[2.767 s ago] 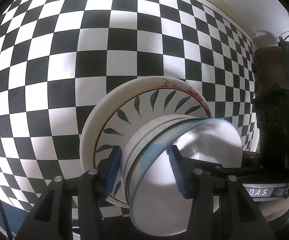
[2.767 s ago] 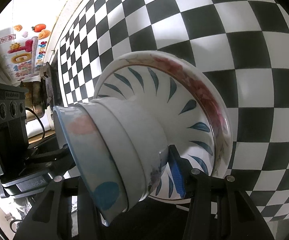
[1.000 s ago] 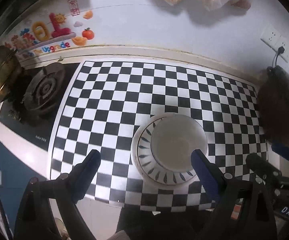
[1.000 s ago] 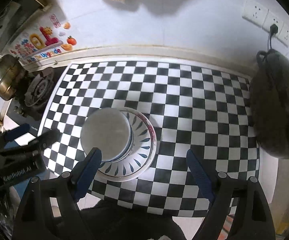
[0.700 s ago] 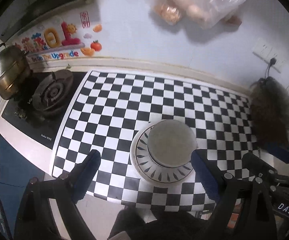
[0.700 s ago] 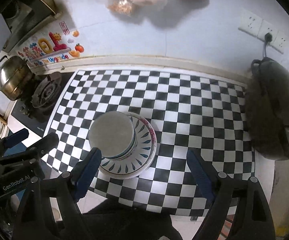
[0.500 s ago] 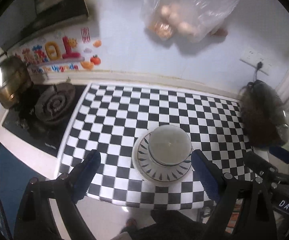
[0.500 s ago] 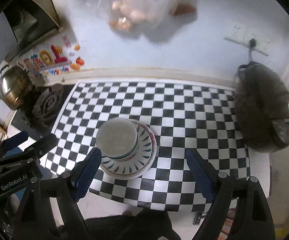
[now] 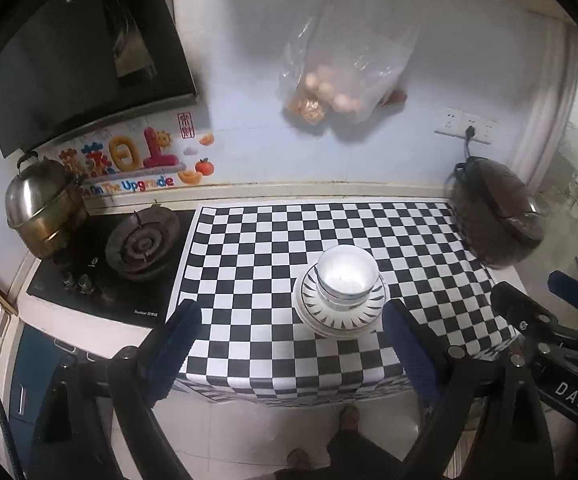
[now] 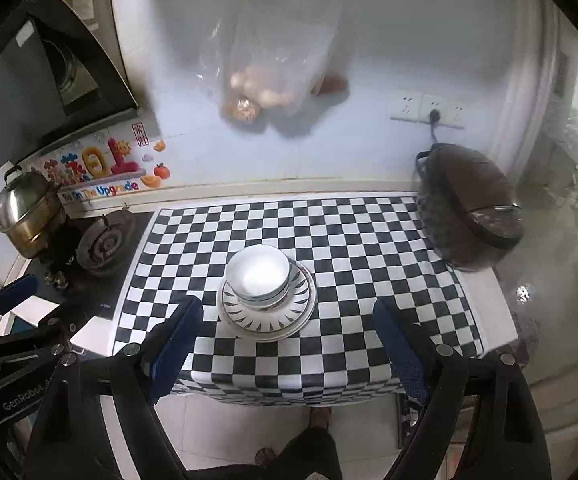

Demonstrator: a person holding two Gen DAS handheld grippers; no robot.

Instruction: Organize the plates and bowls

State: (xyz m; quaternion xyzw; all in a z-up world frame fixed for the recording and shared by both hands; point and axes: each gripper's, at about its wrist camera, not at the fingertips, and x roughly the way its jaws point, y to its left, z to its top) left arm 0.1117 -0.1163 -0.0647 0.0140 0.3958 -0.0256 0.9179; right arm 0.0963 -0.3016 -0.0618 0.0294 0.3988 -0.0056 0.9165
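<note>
High above the desk point(image 9: 273, 352) now, both grippers' fingers point(image 9: 173, 336) spread empty, having pulled back from the stacked bowls point(image 9: 347, 276).

Bare checkered cloth point(image 9: 273, 240) around bowl stack point(image 9: 347, 280), cooker point(image 9: 493, 220) right

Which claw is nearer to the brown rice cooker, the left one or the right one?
Right. The right claw hangs open before the checkered mat's corner nearest the rice cooker; the left claw, also open, is farther along, toward the gas burner.
</note>
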